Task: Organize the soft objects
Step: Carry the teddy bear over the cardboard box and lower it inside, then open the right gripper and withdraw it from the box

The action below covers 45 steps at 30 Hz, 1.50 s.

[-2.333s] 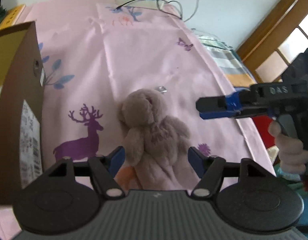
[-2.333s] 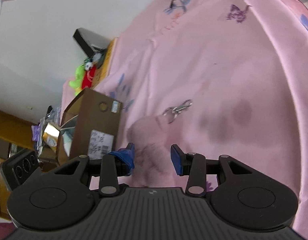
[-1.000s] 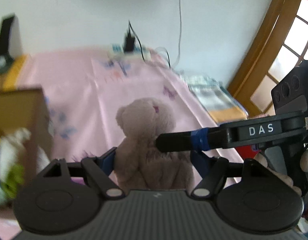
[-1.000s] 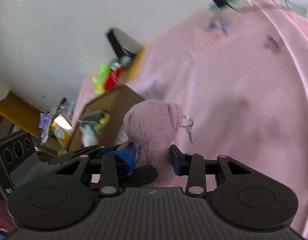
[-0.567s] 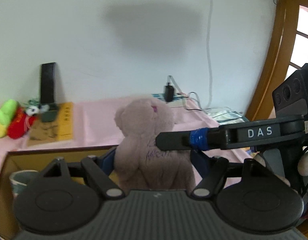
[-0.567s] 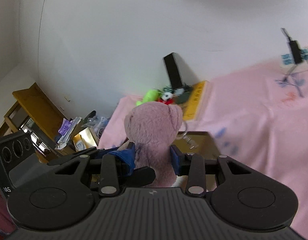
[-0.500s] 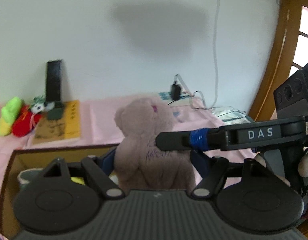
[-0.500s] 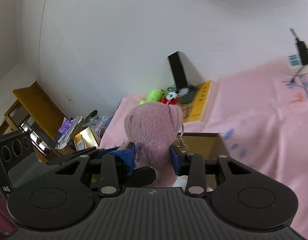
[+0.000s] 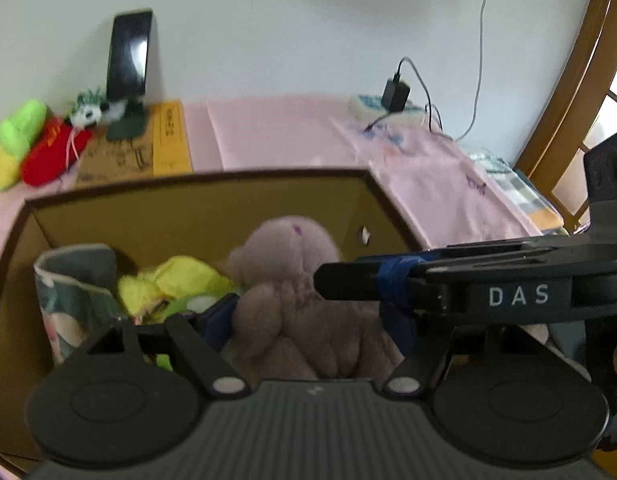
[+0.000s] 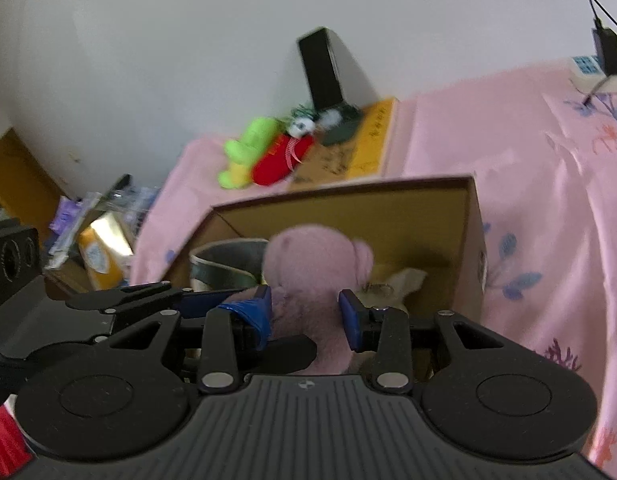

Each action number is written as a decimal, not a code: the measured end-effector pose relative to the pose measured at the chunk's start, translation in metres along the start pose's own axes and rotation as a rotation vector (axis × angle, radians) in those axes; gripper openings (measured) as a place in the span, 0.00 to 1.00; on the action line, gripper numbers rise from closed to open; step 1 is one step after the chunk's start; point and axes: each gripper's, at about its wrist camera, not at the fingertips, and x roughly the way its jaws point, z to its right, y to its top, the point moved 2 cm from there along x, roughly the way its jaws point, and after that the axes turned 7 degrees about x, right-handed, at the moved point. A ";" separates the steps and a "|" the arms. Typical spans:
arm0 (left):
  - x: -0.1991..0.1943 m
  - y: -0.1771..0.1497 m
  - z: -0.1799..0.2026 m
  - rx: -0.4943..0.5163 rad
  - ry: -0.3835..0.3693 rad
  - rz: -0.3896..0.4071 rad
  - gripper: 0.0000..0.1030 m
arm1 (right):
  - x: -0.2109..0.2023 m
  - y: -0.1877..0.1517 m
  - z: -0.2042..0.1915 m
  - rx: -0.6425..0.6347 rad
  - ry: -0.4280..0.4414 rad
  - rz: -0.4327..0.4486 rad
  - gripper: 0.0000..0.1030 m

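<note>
The fluffy mauve plush bear [image 9: 296, 304] is clamped by both hand-held grippers, left [image 9: 308, 320] and right [image 10: 306, 316], above the open brown cardboard box [image 9: 196, 216], both angled downward.

Ahead of your grippers, the pink-sheeted bed [image 9: 276, 128] carries the cardboard box [image 9: 196, 216] (open-topped), plush toys [image 9: 24, 144] beyond.

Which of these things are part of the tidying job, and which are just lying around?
Part of the job:
- fluffy pink teddy bear, clamped by both the left gripper and right gripper
- open brown cardboard box
- yellow-green plush toys inside it

Lying about:
- black phone stand
- black charger plug
- pink printed tablecloth
</note>
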 end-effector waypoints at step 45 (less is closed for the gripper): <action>-0.044 0.020 0.123 0.011 0.361 -0.050 0.90 | -0.155 -0.034 0.030 0.074 -0.426 0.123 0.23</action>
